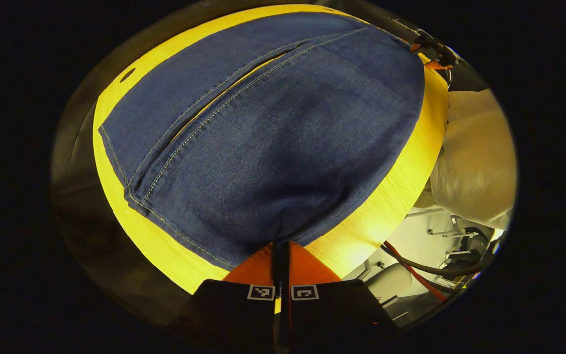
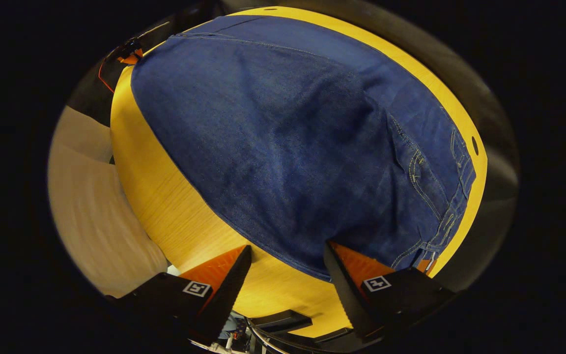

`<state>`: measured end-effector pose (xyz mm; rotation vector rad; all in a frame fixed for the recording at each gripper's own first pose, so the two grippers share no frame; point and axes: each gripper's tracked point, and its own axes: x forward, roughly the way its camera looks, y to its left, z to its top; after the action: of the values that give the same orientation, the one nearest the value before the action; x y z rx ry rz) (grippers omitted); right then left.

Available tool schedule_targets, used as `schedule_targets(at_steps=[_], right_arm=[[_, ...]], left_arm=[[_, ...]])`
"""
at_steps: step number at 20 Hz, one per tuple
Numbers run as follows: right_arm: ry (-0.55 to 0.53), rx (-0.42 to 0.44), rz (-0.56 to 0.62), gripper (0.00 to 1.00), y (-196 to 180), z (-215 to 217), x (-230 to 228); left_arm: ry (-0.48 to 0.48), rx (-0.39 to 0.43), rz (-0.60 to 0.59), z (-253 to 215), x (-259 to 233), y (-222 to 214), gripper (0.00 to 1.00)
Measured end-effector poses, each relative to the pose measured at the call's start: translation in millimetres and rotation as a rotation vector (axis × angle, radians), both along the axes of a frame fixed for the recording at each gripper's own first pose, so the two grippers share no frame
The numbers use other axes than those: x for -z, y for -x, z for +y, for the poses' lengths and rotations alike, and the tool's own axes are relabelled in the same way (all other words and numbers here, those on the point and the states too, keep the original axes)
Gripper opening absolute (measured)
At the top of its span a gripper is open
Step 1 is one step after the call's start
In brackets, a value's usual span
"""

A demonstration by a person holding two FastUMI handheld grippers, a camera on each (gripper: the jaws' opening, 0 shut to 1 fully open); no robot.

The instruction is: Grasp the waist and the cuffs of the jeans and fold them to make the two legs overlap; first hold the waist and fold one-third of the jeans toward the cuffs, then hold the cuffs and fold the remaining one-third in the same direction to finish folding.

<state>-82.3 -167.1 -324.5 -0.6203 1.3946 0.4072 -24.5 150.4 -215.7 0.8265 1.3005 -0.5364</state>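
Note:
Dark blue jeans (image 1: 273, 128) lie flat on a yellow wooden table (image 1: 386, 196), one leg over the other. In the left gripper view the cuffs (image 1: 133, 194) lie at the lower left. My left gripper (image 1: 281, 248) is shut on the near edge of the denim, and the cloth bunches into its fingers. In the right gripper view the jeans (image 2: 283, 137) show the waistband and a pocket (image 2: 435, 196) at the right. My right gripper (image 2: 287, 254) stands open at the near edge of the cloth, one fingertip (image 2: 332, 253) against the denim. The left gripper (image 2: 127, 52) appears far off at the top left.
A person in pale clothing (image 1: 474, 157) stands close to the table's edge, also seen as a blur (image 2: 86, 206). The tabletop has a small hole (image 2: 474, 145) near its far rim. Cables (image 1: 425, 268) and equipment sit below the table.

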Motion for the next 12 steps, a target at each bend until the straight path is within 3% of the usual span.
schedule_targets(at_steps=[1, 2, 4, 5, 7, 9, 11, 12], right_arm=[[0.005, 0.006, 0.002, 0.93, -4, -5, 3], [0.008, 0.014, 0.000, 0.74, -7, -8, 5], [0.015, 0.029, 0.002, 0.60, -10, -9, 1], [0.019, 0.028, 0.005, 0.64, -11, -8, 0], [0.026, 0.019, 0.000, 0.56, -16, -9, -1], [0.026, 0.043, -0.028, 0.31, -21, -12, -4], [0.021, 0.091, -0.069, 0.29, -22, -12, -11], [0.016, 0.125, -0.092, 0.20, -23, -13, -6]], left_arm=[[0.000, -0.007, 0.003, 0, 0, -1, 0.00], [0.003, -0.015, 0.003, -2, 0, 0, 0.00], [0.011, -0.023, 0.001, -2, 0, -1, 0.00], [0.012, -0.026, -0.001, -2, 0, -1, 0.00], [0.009, -0.039, 0.001, -3, 0, -2, 0.00], [0.003, -0.054, 0.006, -3, -1, -2, 0.00], [0.003, -0.068, 0.000, -1, 0, -2, 0.00], [0.004, -0.074, -0.007, -3, -1, -3, 0.00]])
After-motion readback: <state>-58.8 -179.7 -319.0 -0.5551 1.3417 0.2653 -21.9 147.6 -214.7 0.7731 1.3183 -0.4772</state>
